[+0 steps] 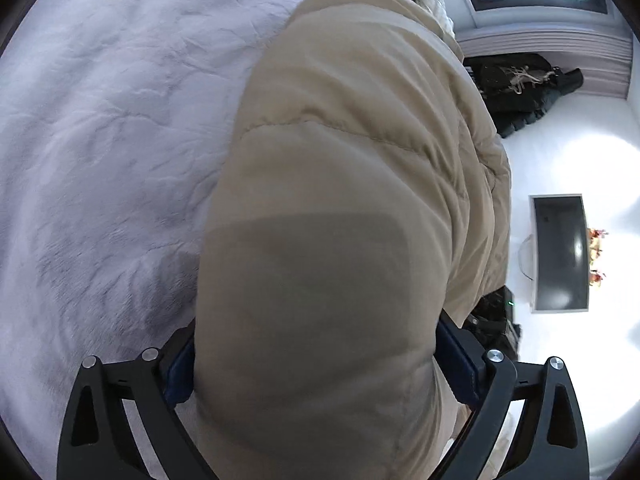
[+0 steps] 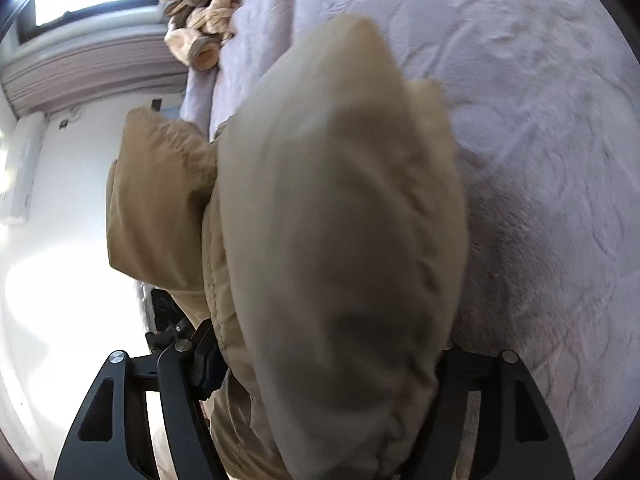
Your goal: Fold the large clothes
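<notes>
My left gripper (image 1: 316,364) pinches a fat fold of the tan puffy coat (image 1: 352,168) between its two fingers. My right gripper (image 2: 324,364) squeezes another puffy part, which looks blurry. The coat hangs above the soft purple blanket (image 1: 100,120), with a dark screen (image 1: 560,252) off to the side

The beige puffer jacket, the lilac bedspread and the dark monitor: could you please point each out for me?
beige puffer jacket (image 1: 340,152): left wrist view, quilted panel.
lilac bedspread (image 2: 540,120): right wrist view, bare wrinkled surface.
dark monitor (image 1: 560,252): left wrist view, screen centre.
</notes>
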The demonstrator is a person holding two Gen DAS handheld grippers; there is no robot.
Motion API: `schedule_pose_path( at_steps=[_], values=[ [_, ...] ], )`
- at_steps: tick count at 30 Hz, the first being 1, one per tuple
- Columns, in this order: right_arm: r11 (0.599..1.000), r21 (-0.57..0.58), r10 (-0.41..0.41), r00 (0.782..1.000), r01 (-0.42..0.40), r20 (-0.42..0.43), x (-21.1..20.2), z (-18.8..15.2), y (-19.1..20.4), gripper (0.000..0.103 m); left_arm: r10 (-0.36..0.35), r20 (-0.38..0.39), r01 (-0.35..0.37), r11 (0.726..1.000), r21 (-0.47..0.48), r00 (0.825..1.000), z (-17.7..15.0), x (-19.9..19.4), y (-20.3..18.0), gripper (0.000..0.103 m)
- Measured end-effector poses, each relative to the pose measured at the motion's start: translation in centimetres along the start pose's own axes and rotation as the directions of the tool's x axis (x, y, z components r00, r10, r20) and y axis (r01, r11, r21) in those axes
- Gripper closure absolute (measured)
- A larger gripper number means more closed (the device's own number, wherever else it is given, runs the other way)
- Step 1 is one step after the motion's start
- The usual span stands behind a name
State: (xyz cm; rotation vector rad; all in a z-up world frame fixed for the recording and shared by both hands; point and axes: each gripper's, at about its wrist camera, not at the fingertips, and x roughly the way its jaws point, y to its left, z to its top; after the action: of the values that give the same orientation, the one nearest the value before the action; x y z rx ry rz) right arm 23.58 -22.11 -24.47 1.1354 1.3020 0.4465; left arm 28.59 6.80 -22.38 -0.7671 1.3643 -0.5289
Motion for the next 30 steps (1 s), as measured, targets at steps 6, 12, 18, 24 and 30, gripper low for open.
schedule_pose_path(
  at_steps=[6,12,18,24,30],
  values=[
    [0.988,-0.019,-0.153,0.985,0.155,0.085,-4.7,-2.8,2.0,0.03,0.121,0.103,-0.129,0.988,0.08,0.987,-2.2,-3.9,-2.1,0.005],
    [0.944,-0.085,-0.291,0.925,0.32,0.244,-11.0,-6.0,6.1,0.048,0.227,0.198,-0.262,0.95,0.17,0.954,-3.9,-6.7,-3.3,0.005],
    [0.924,-0.221,-0.243,0.926,0.312,0.288,-10.9,-4.2,9.9,0.049,0.272,0.215,-0.314,0.929,0.195,0.938,-7.5,-7.0,-4.4,0.005],
    [0.96,-0.094,-0.243,0.953,0.263,0.183,-3.8,2.4,8.3,0.088,0.278,0.171,-0.303,0.942,0.145,0.945,-8.7,-5.8,-2.7,0.005],
    [0.907,-0.033,-0.407,0.893,0.42,0.195,-3.1,2.6,4.9,0.096,0.286,0.119,-0.305,0.931,0.2,0.951,-9.7,-2.4,-3.3,0.001]
  ],
)
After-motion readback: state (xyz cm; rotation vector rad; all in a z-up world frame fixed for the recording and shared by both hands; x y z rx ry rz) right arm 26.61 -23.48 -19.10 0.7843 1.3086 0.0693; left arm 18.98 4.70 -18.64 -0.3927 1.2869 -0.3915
